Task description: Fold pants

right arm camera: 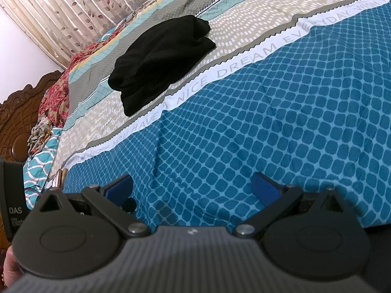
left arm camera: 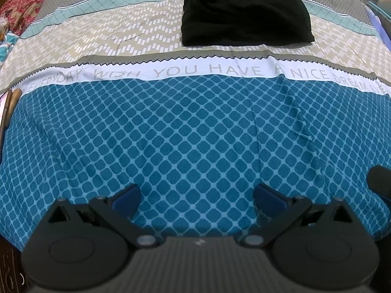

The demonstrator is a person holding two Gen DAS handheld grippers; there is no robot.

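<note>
Black pants [left arm camera: 244, 12] lie in a folded bundle on the beige-patterned band of the bed, far ahead in the left wrist view. The right wrist view shows the same pants [right arm camera: 161, 61] at upper left, well beyond the white text stripe. My left gripper [left arm camera: 196, 199] hovers over the blue diamond-patterned part of the bedsheet [left arm camera: 195, 127], open, nothing between its blue pads. My right gripper [right arm camera: 193, 190] is also open and empty above the blue sheet [right arm camera: 268, 127], tilted relative to the bed. Both grippers are far from the pants.
A red floral cloth [left arm camera: 27, 5] is bunched at the bed's far left. The right wrist view shows a carved wooden headboard [right arm camera: 17, 112], floral curtains [right arm camera: 73, 7], and a dark device [right arm camera: 12, 195] at the left edge. A dark object [left arm camera: 378, 180] shows at right.
</note>
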